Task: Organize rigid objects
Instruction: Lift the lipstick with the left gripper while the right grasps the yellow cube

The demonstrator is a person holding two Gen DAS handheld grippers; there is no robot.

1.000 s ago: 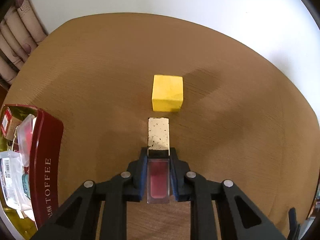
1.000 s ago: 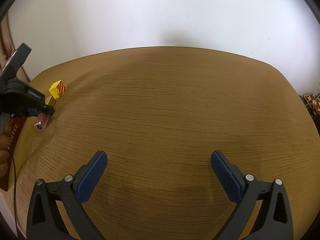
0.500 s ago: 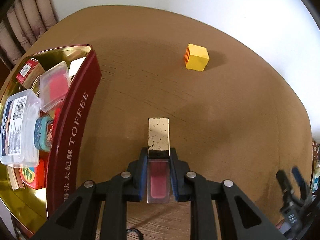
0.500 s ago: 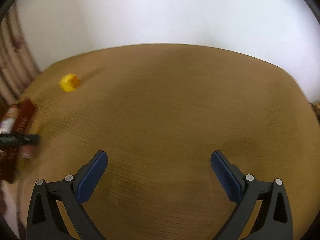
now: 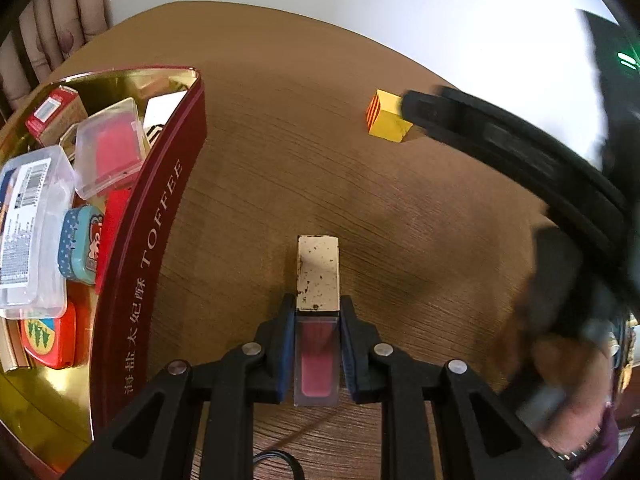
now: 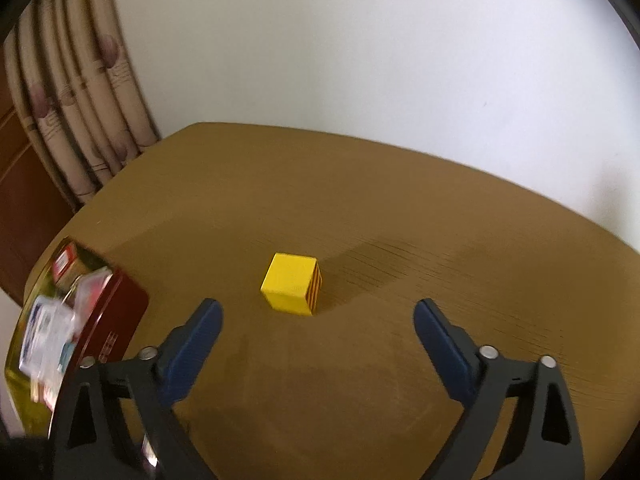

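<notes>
- My left gripper (image 5: 318,344) has its jaws pinching a lip-gloss tube (image 5: 318,312), gold cap forward, carried above the wooden surface (image 5: 400,220) just beside the red toffee tin (image 5: 160,216).
- The tin already holds several small boxes and cases, so I judge this step to be bringing the tube over to join them.
- My right gripper (image 6: 316,324) has its jaws spread wide but closing; nothing sits between them yet.
- The yellow cube (image 6: 292,288) with its striped side rests on the surface just ahead of those jaws, well apart from the tin.
- Next, as I judge it, the left must clear the tin's wall before letting go, and the right must straddle the cube squarely before pinching.
</notes>
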